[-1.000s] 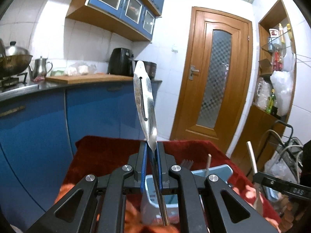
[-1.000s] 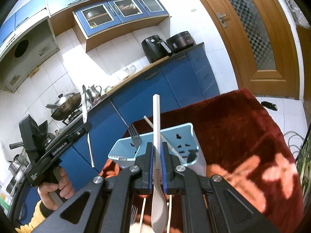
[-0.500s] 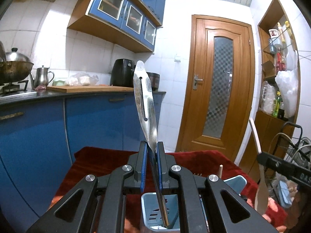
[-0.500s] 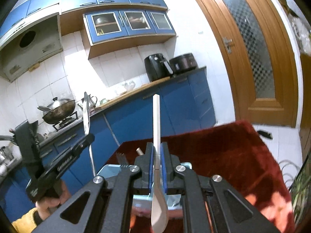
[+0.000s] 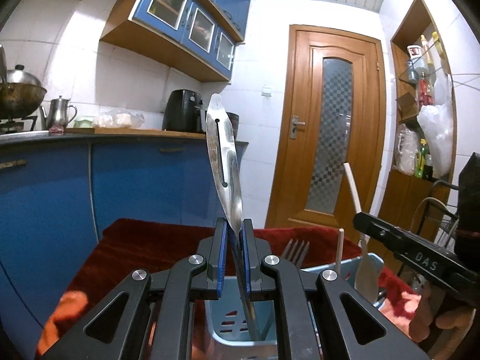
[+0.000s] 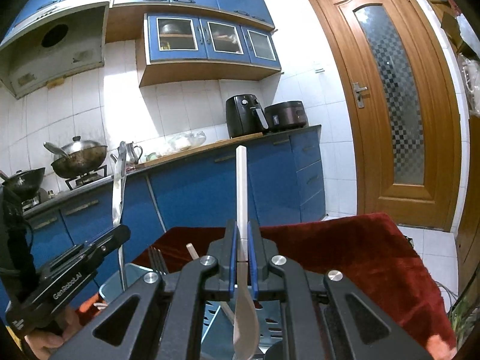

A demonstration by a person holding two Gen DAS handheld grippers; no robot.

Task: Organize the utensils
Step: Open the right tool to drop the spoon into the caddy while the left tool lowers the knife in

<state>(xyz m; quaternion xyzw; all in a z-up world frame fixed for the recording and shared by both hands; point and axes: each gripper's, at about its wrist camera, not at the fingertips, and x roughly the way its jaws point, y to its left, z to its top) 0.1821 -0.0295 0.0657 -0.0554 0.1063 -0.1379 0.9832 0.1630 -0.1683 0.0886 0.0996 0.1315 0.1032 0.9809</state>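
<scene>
L claw is clamped on a steel knife: slotted handle end sticks up past the pads, blade runs down between them into the light-blue utensil holder right below. Seen from the R wrist cam, the same L claw sits at the left w/ the knife upright over the holder's rim, a hand gripping its handle at the bottom-left corner.

R claw is closed tight on a white spoon: thin handle points up, bowl hangs below the pads over the slotted wall of the holder. In the L cam the R claw comes in from the right w/ the spoon bowl-down at the holder's far right end; fingers wrap its grip.

Already standing in the holder: 1 fork, tines up, and 1 pale stick-like handle beside it, between the 2 claws.

Holder rests on a red cloth w/ orange patches covering the tabletop. Behind: blue cabinets, wok and kettle on the kitchen counter, black air fryer, wooden door w/ checkered glass.
</scene>
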